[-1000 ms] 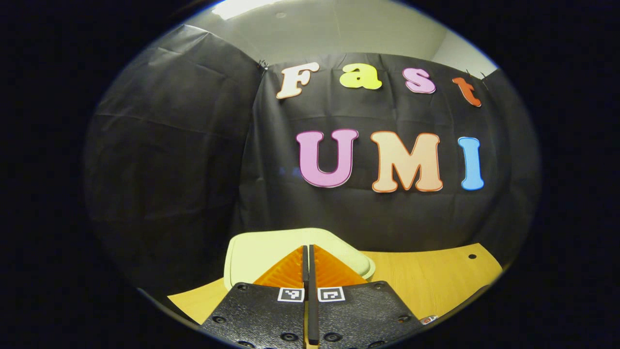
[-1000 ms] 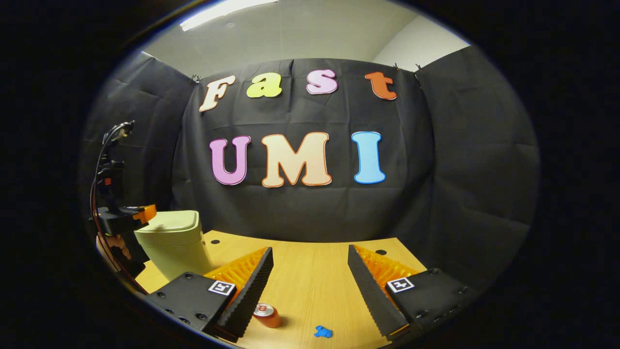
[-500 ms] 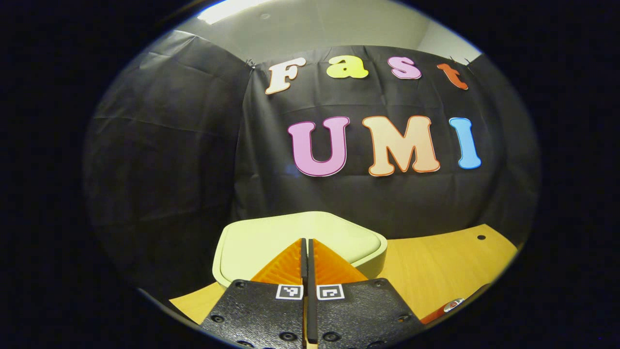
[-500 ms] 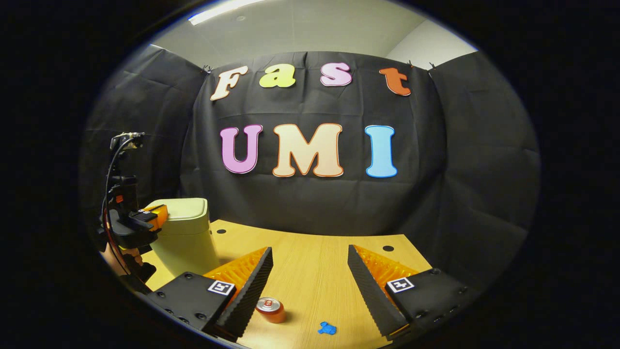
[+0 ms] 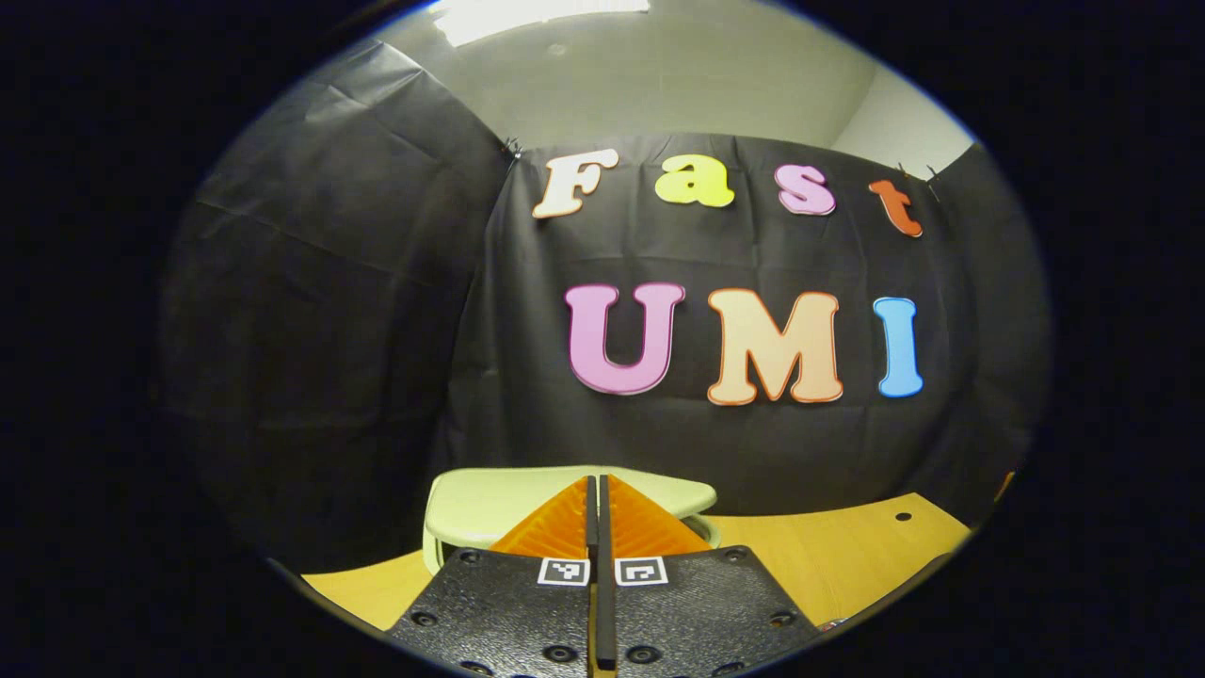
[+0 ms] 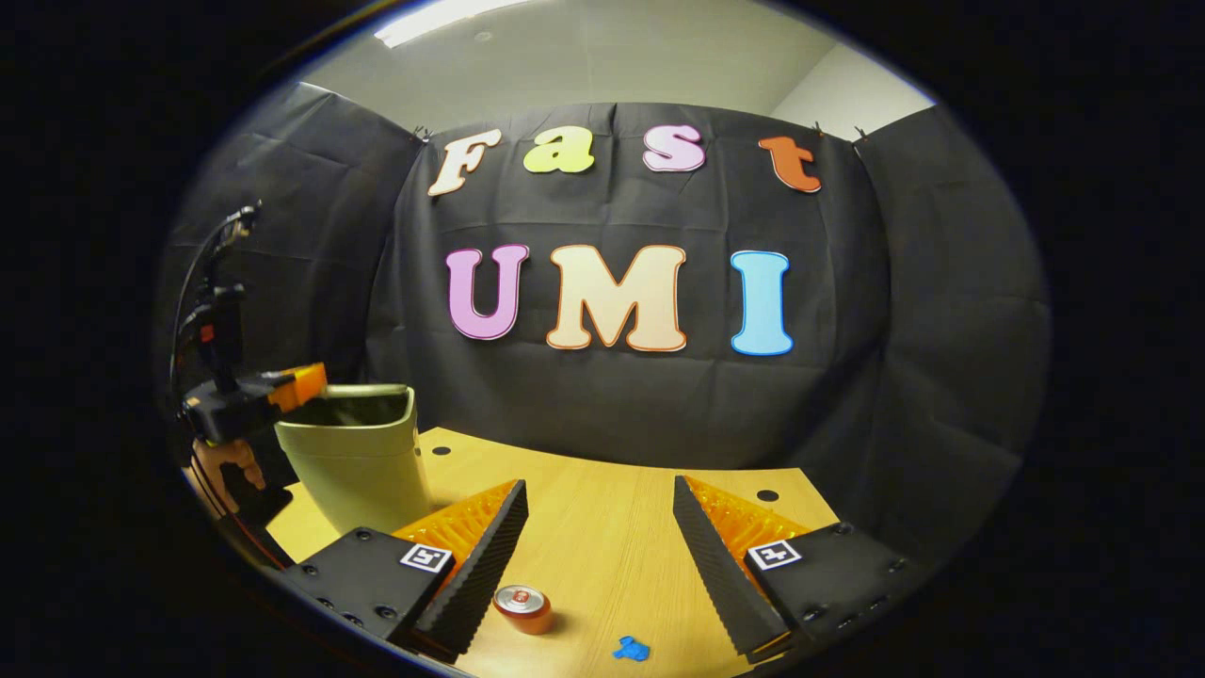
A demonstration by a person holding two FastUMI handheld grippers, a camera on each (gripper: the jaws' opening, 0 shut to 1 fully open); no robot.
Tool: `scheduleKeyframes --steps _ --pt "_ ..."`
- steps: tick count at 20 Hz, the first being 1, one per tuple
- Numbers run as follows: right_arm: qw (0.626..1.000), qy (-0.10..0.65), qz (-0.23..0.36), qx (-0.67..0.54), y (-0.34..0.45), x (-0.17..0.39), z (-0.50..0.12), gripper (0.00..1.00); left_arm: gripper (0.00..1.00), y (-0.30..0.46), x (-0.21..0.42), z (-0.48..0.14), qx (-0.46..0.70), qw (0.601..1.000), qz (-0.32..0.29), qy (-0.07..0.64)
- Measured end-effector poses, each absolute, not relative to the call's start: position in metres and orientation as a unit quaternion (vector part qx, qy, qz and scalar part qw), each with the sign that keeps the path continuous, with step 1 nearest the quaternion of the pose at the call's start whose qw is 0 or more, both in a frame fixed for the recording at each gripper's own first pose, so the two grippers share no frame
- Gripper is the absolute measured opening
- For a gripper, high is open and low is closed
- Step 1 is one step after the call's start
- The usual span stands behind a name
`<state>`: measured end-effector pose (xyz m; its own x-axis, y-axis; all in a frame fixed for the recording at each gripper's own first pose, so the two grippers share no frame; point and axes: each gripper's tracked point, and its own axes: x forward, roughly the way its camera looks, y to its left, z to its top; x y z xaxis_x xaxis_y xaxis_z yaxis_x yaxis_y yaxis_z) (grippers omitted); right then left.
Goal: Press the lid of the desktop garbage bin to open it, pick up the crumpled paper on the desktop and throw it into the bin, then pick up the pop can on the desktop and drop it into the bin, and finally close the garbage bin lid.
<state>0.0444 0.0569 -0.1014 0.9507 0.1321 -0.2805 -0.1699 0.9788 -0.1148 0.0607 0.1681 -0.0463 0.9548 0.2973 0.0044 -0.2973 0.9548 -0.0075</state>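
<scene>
With fingers pressed together, the left tool [image 5: 597,490] sits at the bin's lid [image 5: 490,501]; lift straight off so it pops fully, while the spread right tool [image 6: 599,527] lowers squarely toward the table [image 6: 602,546].

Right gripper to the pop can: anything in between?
Nothing visible. The pop can stands on bare desktop, just ahead of the open right gripper, beside one finger. A small blue scrap lies off to the side.

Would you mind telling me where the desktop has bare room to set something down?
Bare wood runs from the bin toward the far right corner, up to the booth wall. Nearer, the pop can and blue crumpled paper crowd the strip under the right gripper.
</scene>
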Motion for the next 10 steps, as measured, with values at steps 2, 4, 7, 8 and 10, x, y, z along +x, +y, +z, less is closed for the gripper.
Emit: scheduleKeyframes --steps 2,4,7,8,10 --pt "0.984 0.143 0.078 -0.071 0.053 0.047 -0.106 0.98 0.00 0.158 0.058 -0.031 0.001 0.990 0.141 -0.020" --pt "0.983 0.153 0.078 -0.070 0.047 0.048 -0.115 0.98 0.00 0.146 0.053 -0.027 -0.003 0.991 0.129 -0.021" --pt "0.980 0.172 0.077 -0.064 0.039 0.050 -0.131 1.00 0.04 0.126 0.045 -0.027 -0.007 0.994 0.108 -0.017" --pt "0.979 0.180 0.075 -0.065 0.036 0.051 -0.137 0.99 0.10 0.119 0.043 -0.026 -0.004 0.995 0.099 -0.018" --pt "0.975 0.195 0.074 -0.071 0.030 0.055 -0.153 0.98 0.24 0.098 0.041 -0.032 0.000 0.998 0.066 -0.010"
